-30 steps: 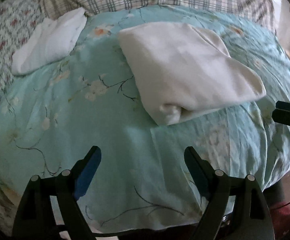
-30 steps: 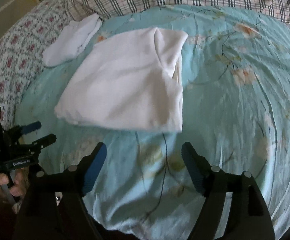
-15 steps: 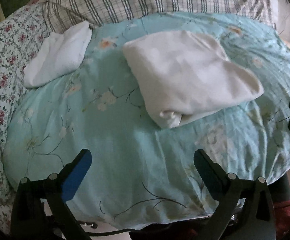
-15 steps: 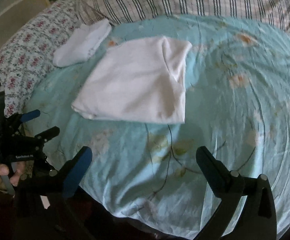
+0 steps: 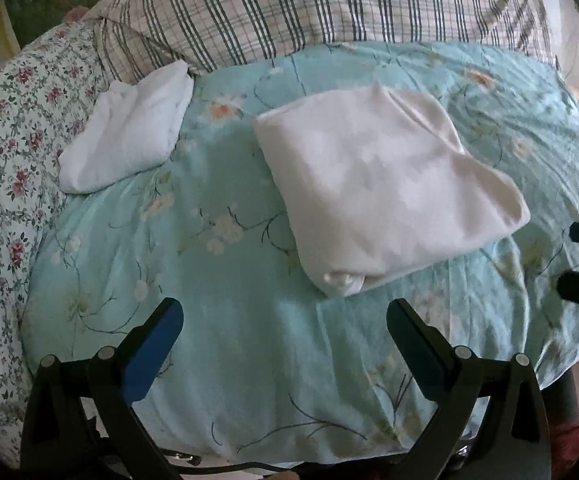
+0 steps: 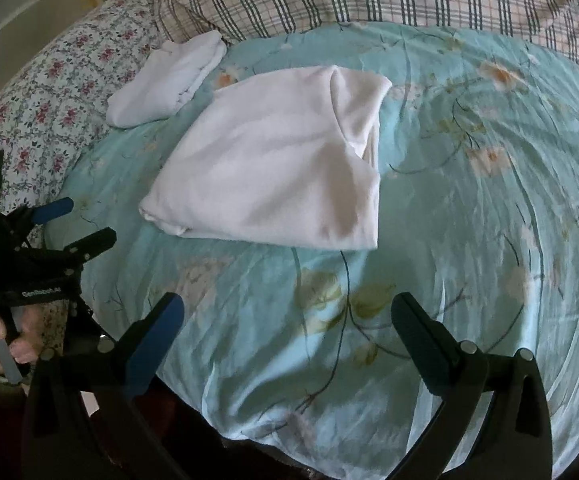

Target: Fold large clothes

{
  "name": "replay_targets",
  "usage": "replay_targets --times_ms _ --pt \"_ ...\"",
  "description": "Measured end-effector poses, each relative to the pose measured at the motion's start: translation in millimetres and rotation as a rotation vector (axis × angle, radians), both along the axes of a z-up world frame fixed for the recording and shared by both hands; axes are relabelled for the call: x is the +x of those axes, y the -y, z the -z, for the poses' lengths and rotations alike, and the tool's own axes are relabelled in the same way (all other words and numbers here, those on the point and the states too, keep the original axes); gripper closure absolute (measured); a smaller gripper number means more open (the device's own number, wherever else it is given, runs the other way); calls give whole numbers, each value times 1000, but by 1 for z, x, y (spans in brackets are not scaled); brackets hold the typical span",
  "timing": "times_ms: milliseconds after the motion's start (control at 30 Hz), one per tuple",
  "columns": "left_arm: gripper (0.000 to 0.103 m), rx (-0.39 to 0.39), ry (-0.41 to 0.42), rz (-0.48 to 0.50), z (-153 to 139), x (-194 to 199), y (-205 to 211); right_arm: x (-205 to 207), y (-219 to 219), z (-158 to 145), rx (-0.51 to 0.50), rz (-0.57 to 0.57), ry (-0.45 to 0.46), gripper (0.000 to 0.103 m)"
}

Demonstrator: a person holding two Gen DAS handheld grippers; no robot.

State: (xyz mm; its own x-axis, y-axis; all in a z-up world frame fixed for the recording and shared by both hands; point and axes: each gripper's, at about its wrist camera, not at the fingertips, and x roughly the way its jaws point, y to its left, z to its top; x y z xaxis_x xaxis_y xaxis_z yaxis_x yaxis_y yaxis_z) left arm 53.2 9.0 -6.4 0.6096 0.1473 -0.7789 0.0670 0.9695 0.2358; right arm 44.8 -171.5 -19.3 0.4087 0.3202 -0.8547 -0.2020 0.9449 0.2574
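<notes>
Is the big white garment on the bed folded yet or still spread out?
Folded: the big white garment lies as a compact layered rectangle, doubled edges showing.

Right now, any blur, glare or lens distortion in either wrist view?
Left wrist: strong fisheye bend with dark corners, blown-out glare at the top right, soft blur on the folded white garment. Right wrist: same barrel bend, smeared streaks across the teal quilt on the right, dim foreground around the open right gripper.

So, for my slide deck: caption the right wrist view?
Folded white garment on teal floral quilt, both grippers open and clear of it.
</notes>
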Motion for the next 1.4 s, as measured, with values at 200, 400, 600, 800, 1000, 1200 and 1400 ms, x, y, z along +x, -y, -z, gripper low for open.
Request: replay_targets --times_ms 200,400,600,800,1000,1200,1400 --pt "1 -16 20 3 -10 1 2 6 -10 -9 -3 -27 23 0" --pt "1 -28 12 -15 -8 3 1 16 -13 -9 -15 -39 20 0" --pt "1 -43 9 -21 -8 7 -3 19 -15 -9 -15 -40 12 0" --pt "1 -48 11 -20 -8 5 -1 20 -17 -10 -19 -45 14 0" --pt "1 -44 12 -18 -8 4 2 21 -16 -11 -21 -43 15 0" --pt "1 -48 12 -17 -8 2 4 20 -14 -11 -24 -40 17 0" --pt "1 -49 15 -15 -9 1 5 21 -10 -11 -23 -43 17 0"
